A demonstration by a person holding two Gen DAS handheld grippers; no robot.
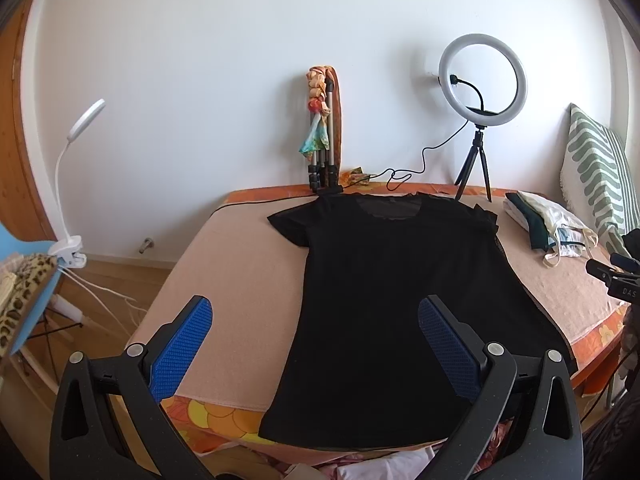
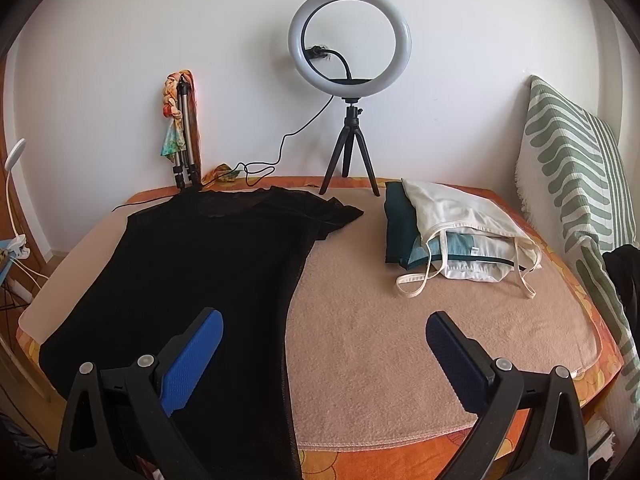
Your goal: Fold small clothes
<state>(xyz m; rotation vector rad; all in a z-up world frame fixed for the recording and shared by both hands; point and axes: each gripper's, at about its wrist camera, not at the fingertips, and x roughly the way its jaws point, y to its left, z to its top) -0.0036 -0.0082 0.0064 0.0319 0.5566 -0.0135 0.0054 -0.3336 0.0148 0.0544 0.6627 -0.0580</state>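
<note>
Black top (image 1: 392, 280) lies flat, unfolded, on the blanket-covered bed (image 2: 400, 340), neckline away from both tongs, hem hanging over the near edge. Left tongs (image 1: 314, 344) spread wide, empty, above its lower left side; right tongs (image 2: 324, 354) spread wide, empty, above its right edge. Folded pile (image 2: 448, 236) sits well beyond the right tongs; ring light (image 2: 350, 40) stands behind the top, beside the pile.

Risk: fabric looks thin and sheer, so a pinch may take one layer only and drag the top askew. The overhanging hem could slide it off.

Hem corners are cut off below the tongs; the far left sleeve is probably bunched, hard to tell.
</note>
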